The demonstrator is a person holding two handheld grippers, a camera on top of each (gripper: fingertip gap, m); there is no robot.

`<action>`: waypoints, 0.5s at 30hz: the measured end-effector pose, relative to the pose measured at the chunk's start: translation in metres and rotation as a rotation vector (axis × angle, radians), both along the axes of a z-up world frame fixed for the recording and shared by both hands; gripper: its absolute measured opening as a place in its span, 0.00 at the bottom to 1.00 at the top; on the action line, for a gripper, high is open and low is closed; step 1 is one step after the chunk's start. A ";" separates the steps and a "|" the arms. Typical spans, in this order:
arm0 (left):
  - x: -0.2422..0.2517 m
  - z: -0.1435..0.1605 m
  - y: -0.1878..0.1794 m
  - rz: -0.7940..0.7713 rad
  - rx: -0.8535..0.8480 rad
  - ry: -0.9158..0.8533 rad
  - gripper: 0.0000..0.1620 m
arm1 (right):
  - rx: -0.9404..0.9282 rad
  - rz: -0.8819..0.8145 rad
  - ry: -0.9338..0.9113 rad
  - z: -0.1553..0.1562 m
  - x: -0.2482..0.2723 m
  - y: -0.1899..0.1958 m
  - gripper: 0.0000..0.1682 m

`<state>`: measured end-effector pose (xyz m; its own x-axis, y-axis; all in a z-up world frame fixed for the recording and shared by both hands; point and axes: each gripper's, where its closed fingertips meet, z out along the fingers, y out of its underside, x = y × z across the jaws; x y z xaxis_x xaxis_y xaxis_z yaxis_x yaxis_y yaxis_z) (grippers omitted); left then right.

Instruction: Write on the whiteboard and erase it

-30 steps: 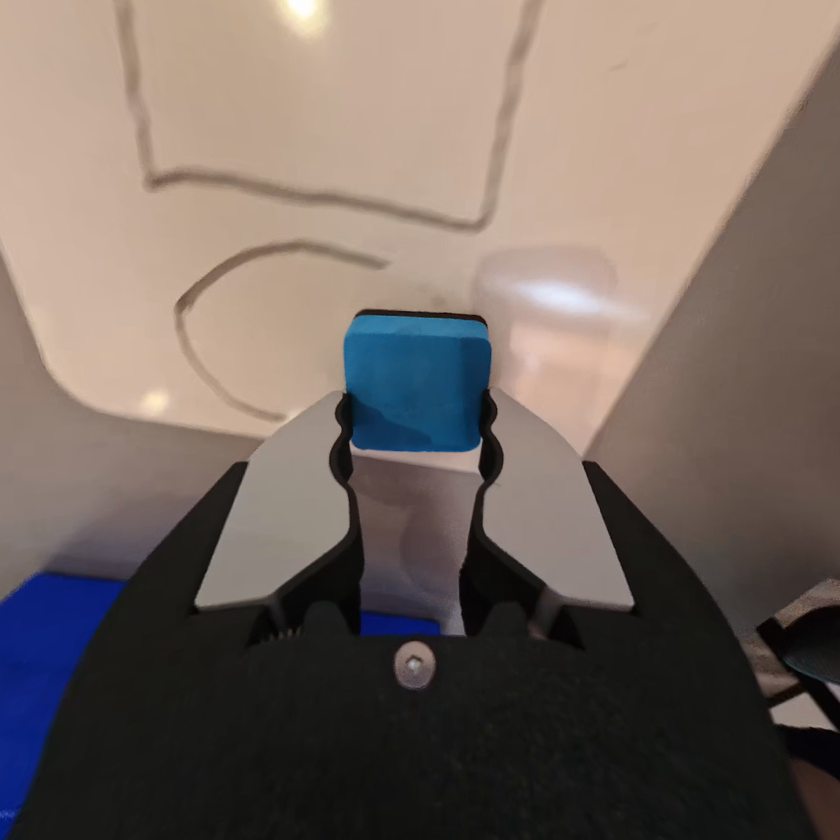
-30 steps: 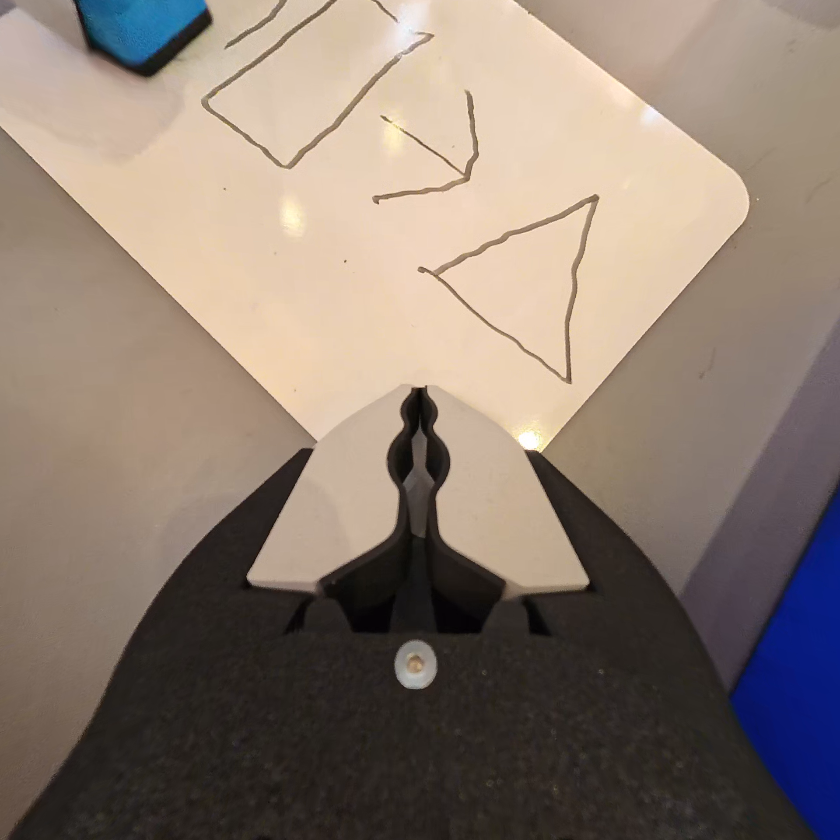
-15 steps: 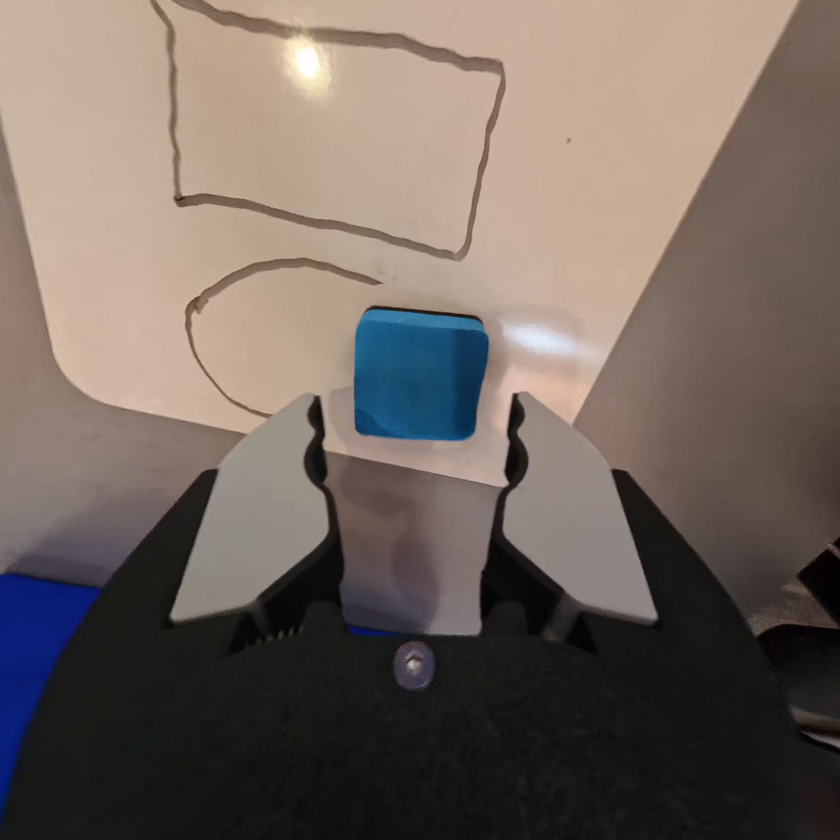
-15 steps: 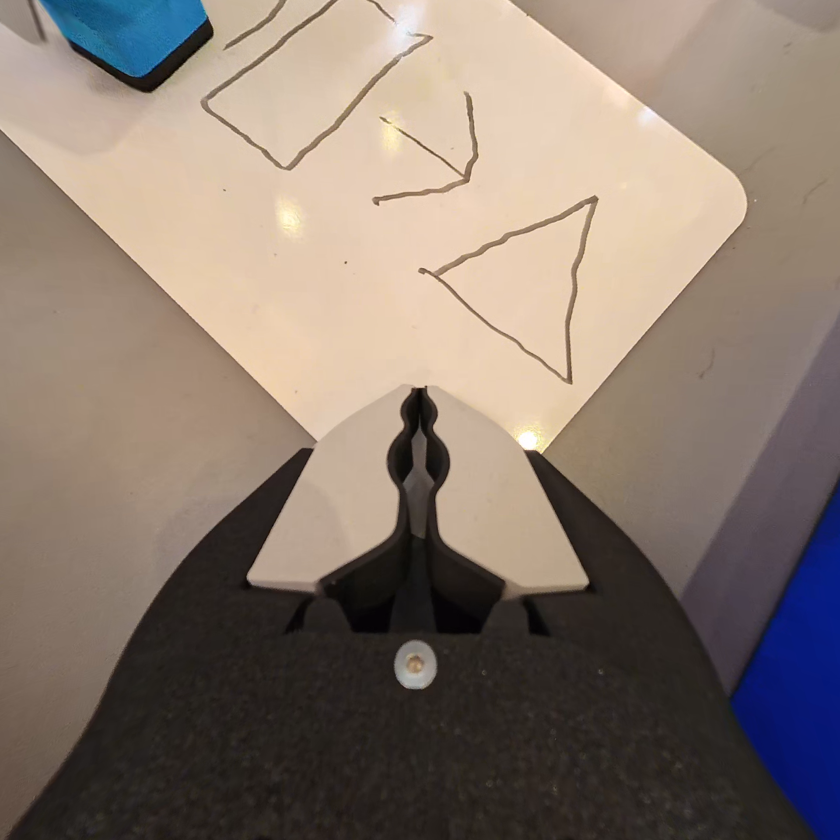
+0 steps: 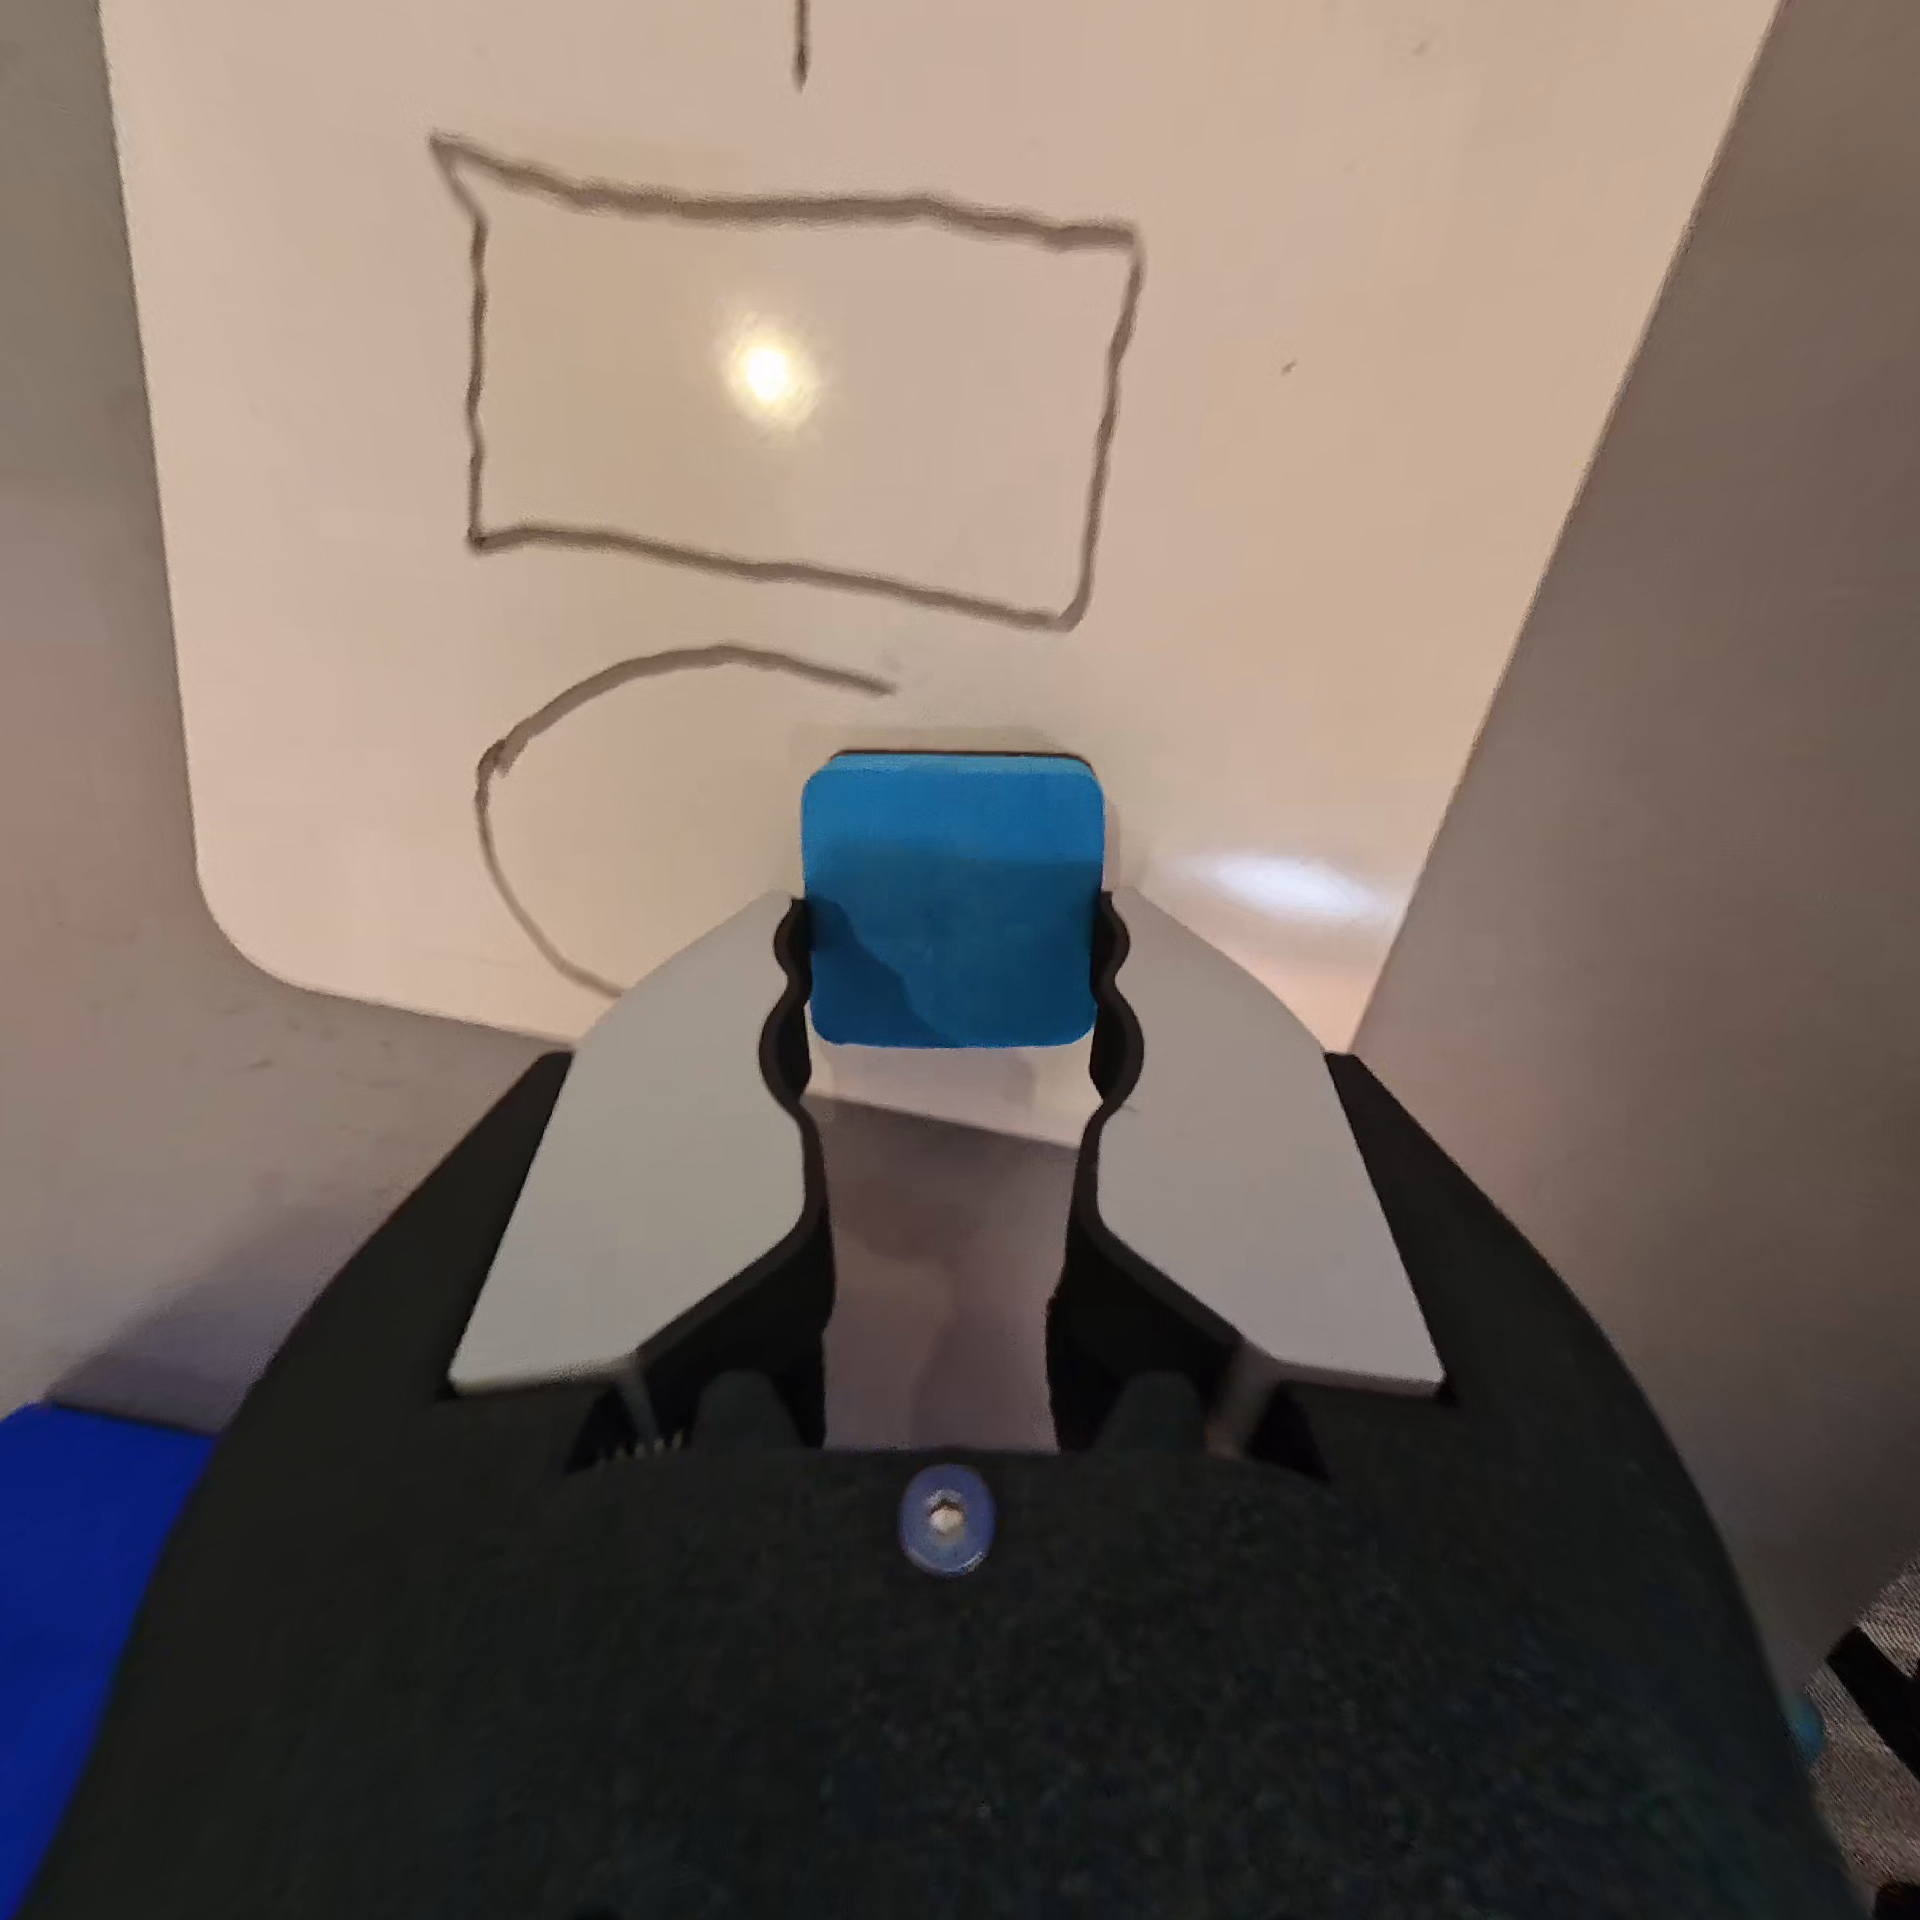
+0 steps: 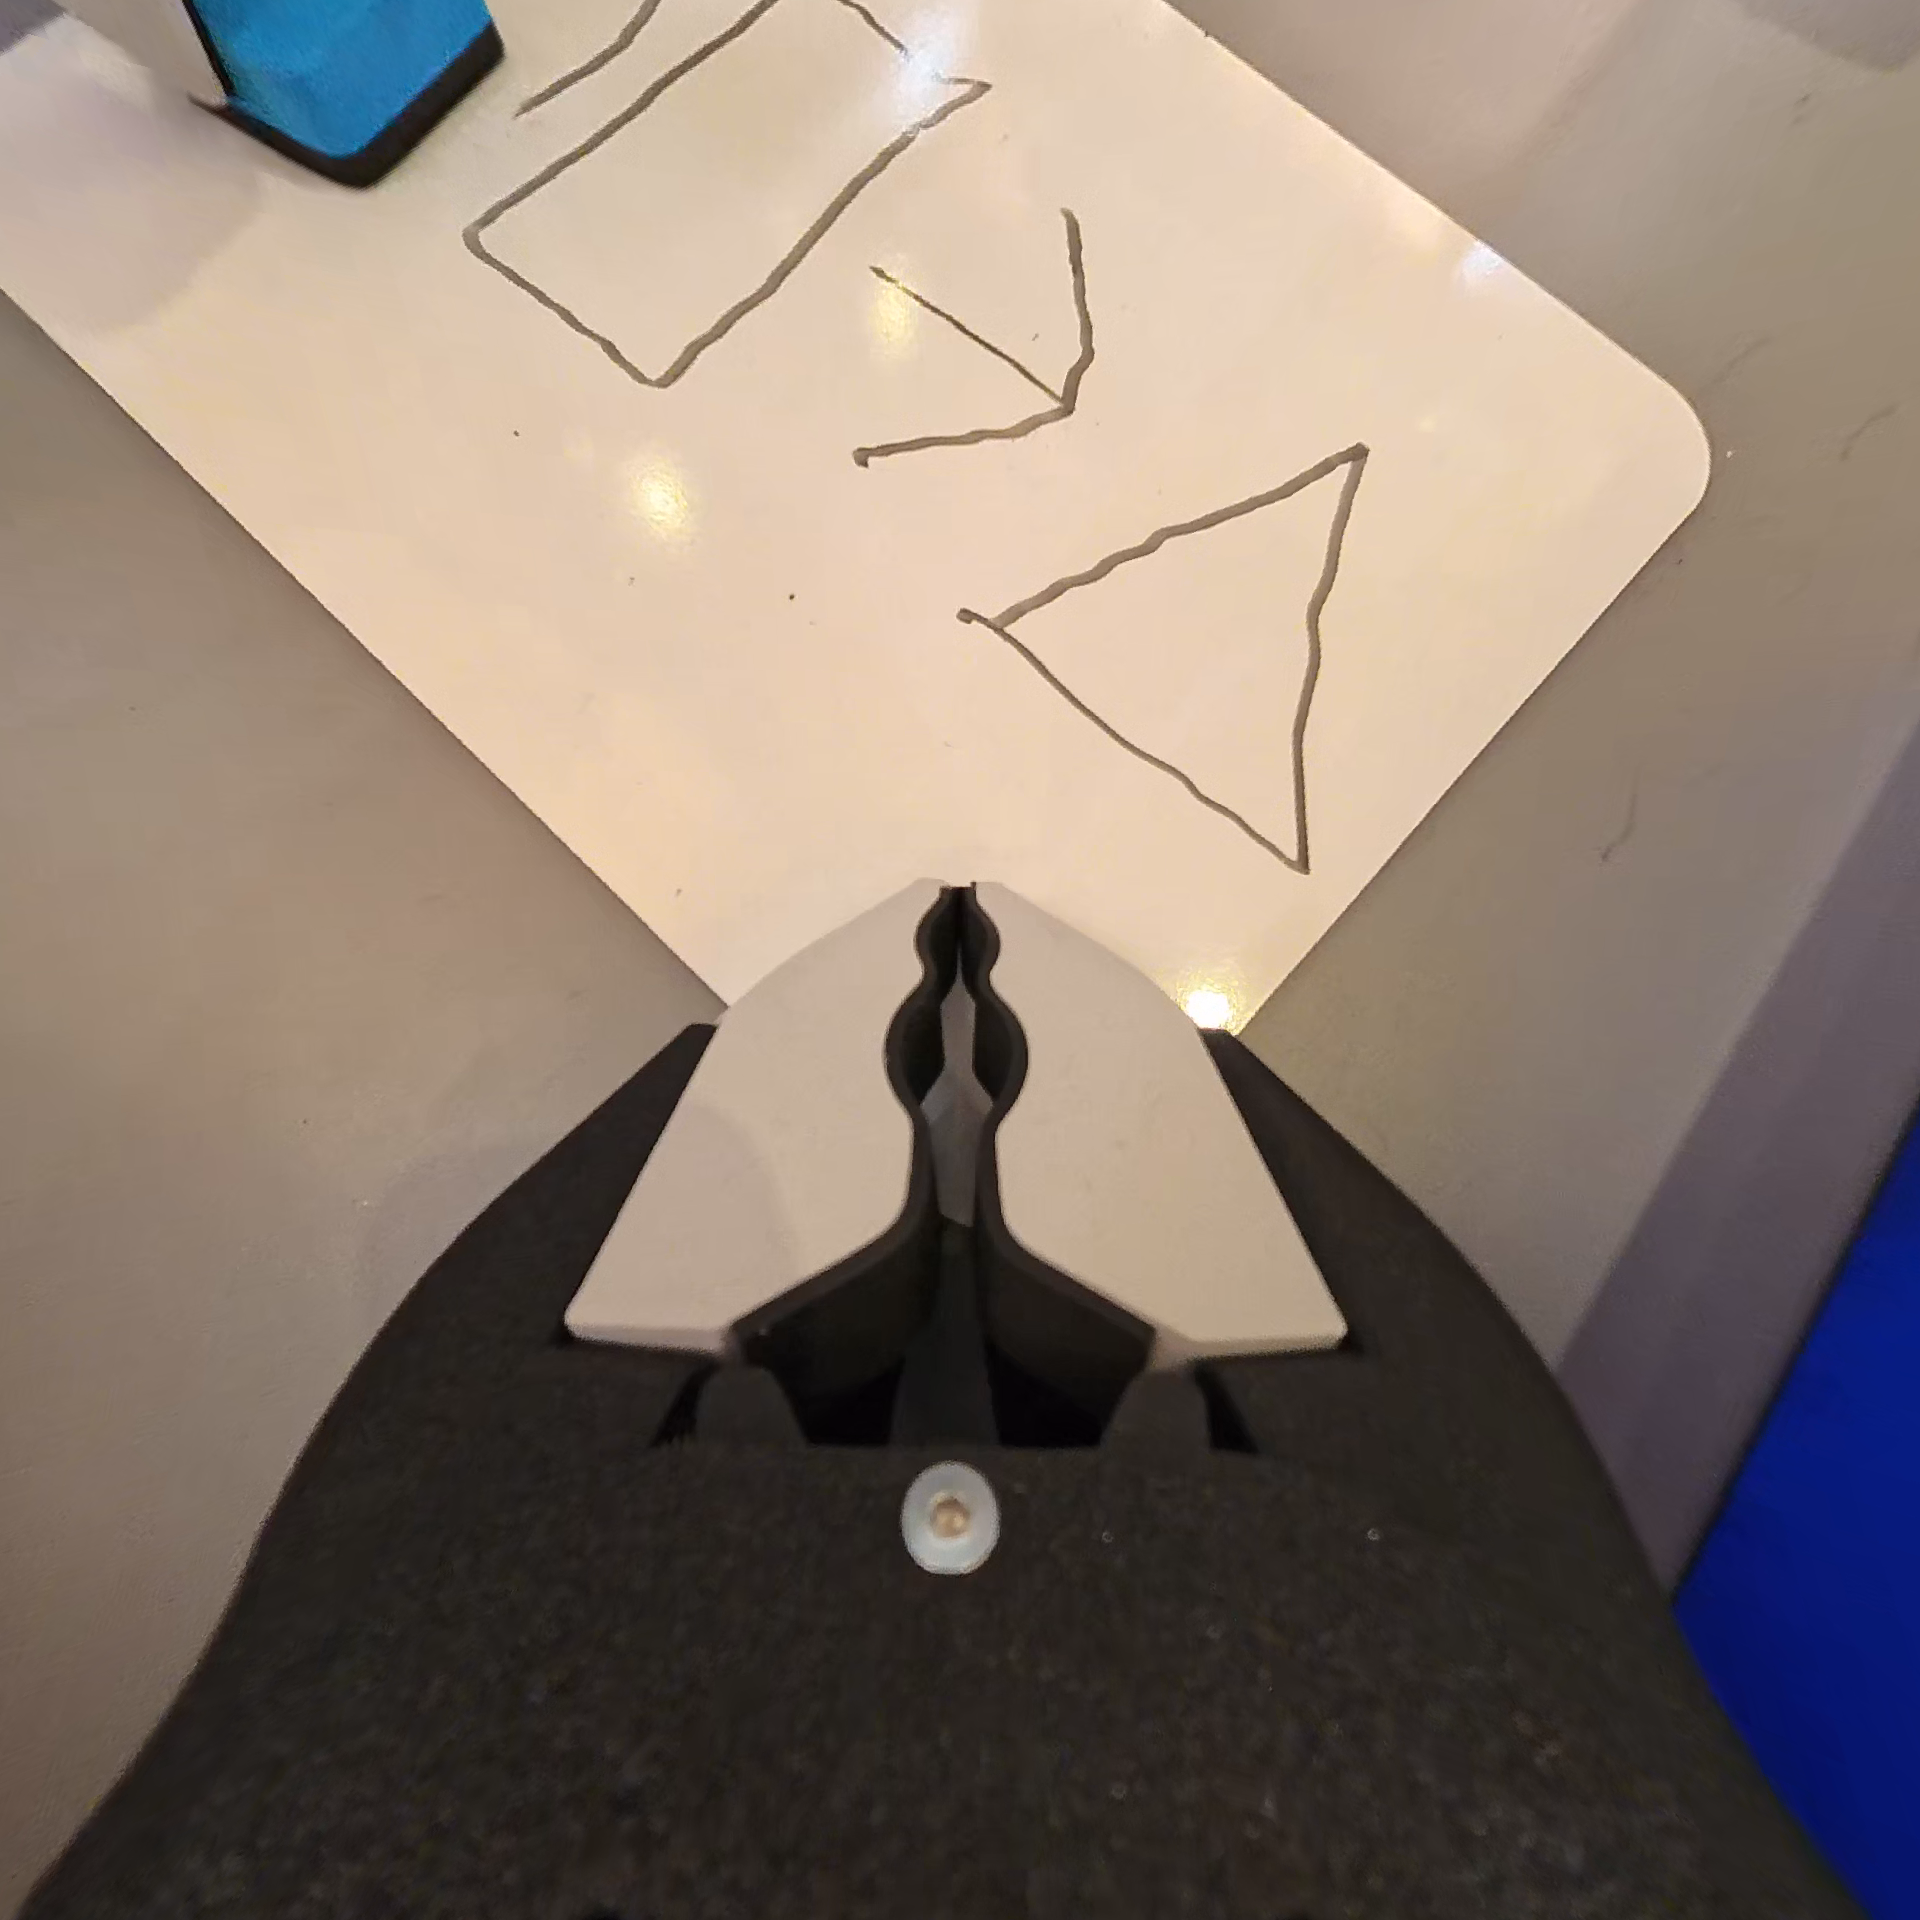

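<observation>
The whiteboard [image 5: 1299, 468] lies flat on a grey table and also shows in the right wrist view [image 6: 727, 644]. It bears a drawn rectangle [image 5: 1112, 416], a partly wiped curve [image 5: 582, 717], an arrow [image 6: 1075, 312] and a triangle [image 6: 1314, 644]. My left gripper [image 5: 951, 935] is shut on the blue eraser [image 5: 951, 894] with its black underside toward the board's near edge. The eraser also shows at the top left of the right wrist view [image 6: 332, 62]. My right gripper [image 6: 961, 888] is shut and empty over the board's near corner. No marker is in view.
The grey table [image 6: 260, 935] surrounds the board. A grey raised wall [image 5: 1714, 831] stands right of the board. A blue surface lies beyond the table edge [image 6: 1849, 1558] and in the left wrist view [image 5: 73, 1558]. A dark object shows at the bottom right [image 5: 1870, 1704].
My left gripper held the eraser, opened off it half a second ago, and is shut on it again. It has drawn back, so the whole rectangle shows. The right gripper has not moved.
</observation>
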<state>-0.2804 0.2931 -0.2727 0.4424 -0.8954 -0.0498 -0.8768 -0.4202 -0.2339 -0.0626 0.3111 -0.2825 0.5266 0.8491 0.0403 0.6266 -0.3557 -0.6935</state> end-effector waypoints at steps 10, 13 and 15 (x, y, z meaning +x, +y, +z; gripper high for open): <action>0.002 0.000 -0.005 -0.037 -0.050 0.075 0.31 | -0.003 -0.003 0.000 0.000 0.000 0.000 0.00; -0.031 0.000 0.011 0.077 -0.075 0.103 0.31 | 0.002 -0.004 -0.001 0.000 0.000 0.001 0.00; -0.021 0.000 0.006 0.026 -0.065 0.122 0.31 | 0.001 -0.004 0.000 0.000 0.000 0.001 0.00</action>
<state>-0.3014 0.2995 -0.2725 0.4600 -0.8867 -0.0472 -0.8855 -0.4542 -0.0974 -0.0625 0.3120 -0.2826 0.5303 0.8468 0.0408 0.6250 -0.3580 -0.6937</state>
